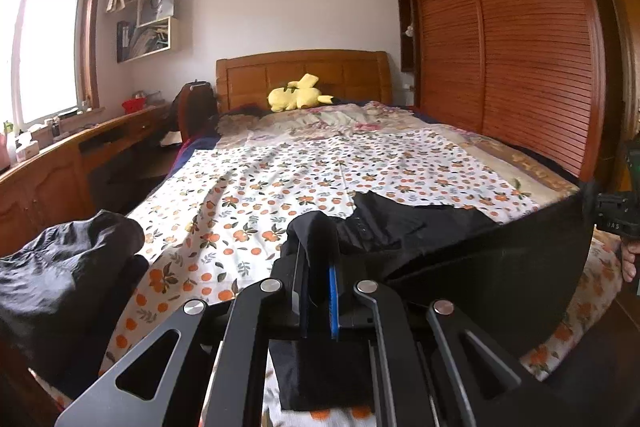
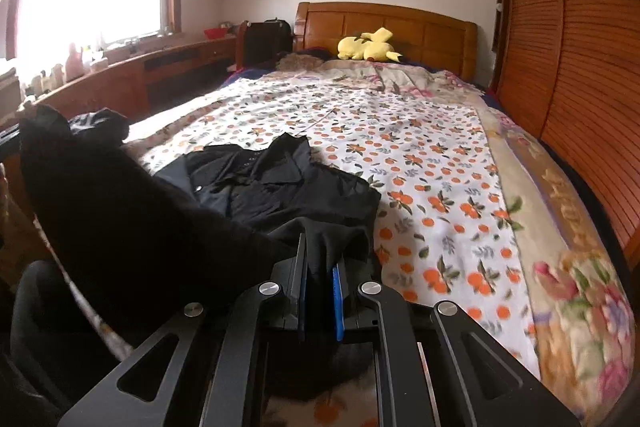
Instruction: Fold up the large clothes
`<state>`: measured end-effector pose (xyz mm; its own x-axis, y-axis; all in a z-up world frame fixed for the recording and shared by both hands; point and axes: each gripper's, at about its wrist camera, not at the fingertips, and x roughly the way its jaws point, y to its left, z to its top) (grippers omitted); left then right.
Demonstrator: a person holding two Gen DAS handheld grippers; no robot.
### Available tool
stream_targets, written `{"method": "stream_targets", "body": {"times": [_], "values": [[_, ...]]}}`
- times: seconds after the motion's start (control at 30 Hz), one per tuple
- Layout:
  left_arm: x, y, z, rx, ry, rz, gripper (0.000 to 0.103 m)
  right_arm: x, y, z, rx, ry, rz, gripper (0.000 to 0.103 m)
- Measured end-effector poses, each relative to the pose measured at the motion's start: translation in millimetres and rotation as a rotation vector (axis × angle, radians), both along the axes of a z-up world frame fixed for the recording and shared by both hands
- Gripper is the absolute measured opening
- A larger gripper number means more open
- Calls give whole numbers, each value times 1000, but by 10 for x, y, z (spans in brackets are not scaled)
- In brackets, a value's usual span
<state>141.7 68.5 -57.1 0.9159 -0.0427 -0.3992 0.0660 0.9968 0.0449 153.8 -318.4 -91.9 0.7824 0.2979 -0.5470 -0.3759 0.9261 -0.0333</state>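
A large black garment (image 1: 460, 251) lies at the foot of the bed on a white sheet with orange print (image 1: 304, 179). My left gripper (image 1: 318, 267) is shut on one edge of it, the cloth pinched between the blue pads. The cloth stretches taut to the right, where my right gripper (image 1: 612, 215) holds the other end. In the right wrist view the right gripper (image 2: 320, 263) is shut on the black garment (image 2: 280, 183), whose collar and buttons lie spread on the sheet (image 2: 420, 163). The lifted edge runs left toward the left gripper's end (image 2: 40, 123).
A second dark bundle (image 1: 68, 267) sits at the bed's left front corner. A yellow plush toy (image 1: 298, 95) lies by the wooden headboard. A louvred wardrobe (image 1: 520, 47) runs along the right side. A wooden desk (image 1: 80, 155) stands under the window at left.
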Motion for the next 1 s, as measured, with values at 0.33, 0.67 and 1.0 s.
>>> {"method": "stream_targets", "body": {"times": [0.33, 0.67, 1.0], "values": [[1013, 236, -112, 19, -12, 66, 8, 1130, 359, -96, -130, -16, -4, 8], [2002, 419, -192, 13, 6, 67, 13, 2321, 548, -14, -262, -25, -92, 8], [2069, 354, -610, -53, 71, 38, 44, 2954, 690, -265, -295, 8, -186, 8]]}}
